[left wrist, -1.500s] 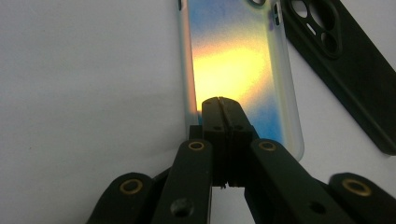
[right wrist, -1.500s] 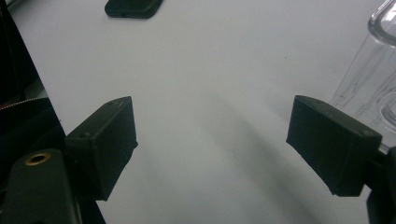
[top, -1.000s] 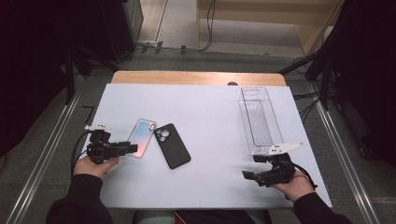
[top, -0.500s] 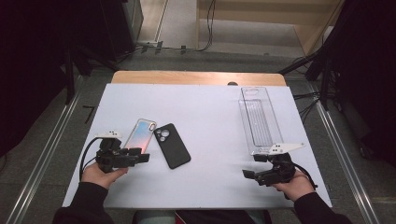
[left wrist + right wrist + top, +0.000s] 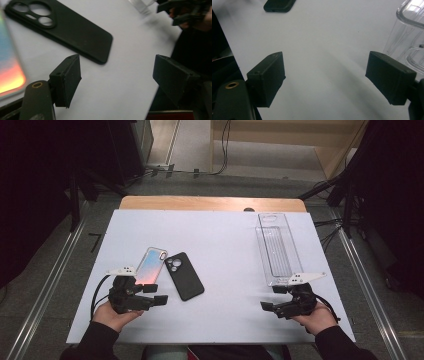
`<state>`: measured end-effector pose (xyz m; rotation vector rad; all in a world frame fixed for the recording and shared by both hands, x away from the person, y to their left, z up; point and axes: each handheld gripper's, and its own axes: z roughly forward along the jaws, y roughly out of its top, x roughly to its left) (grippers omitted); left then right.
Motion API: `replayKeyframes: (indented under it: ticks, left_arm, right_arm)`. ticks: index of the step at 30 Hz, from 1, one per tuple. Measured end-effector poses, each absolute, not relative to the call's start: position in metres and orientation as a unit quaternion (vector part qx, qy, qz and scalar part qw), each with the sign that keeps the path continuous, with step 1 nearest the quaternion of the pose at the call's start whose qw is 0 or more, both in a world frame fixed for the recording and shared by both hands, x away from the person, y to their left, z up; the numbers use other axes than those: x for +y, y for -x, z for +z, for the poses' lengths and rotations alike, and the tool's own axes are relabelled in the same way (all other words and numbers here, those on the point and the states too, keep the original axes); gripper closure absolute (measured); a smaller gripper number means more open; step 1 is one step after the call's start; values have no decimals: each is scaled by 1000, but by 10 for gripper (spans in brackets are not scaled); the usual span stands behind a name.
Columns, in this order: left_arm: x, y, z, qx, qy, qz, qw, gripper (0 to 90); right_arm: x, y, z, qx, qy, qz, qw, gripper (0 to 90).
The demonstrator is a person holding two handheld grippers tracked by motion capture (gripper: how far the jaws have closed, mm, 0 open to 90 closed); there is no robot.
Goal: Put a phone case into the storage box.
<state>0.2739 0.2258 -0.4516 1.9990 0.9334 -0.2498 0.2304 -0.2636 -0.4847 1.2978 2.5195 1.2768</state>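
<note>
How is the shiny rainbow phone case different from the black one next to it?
The rainbow phone case shimmers blue, pink and orange and looks glossy; the black phone case is plain, dull black. The rainbow one leans its top to the right, the black one to the left, so their tops almost meet. The black one's big round camera holes are easy to see; the rainbow one's cutout is small. Both lie flat on the white table, and no gripper holds either.

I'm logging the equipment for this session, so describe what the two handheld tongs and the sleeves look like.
Both the left tongs and the right tongs are matte black, with two blocky rectangular pads each. A pale grey three-cornered plate tops each one, and a black cable trails off. The person's dark long sleeves reach the wrists.
</note>
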Motion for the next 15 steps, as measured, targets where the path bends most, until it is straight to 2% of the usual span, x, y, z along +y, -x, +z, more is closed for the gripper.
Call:
replayKeyframes:
  ticks: [15]
  left_arm:
    - [226,-275,-453,377,-812,-97,435,229]
  right_arm:
    - [-263,-231,-485,812,-416,408,13,141]
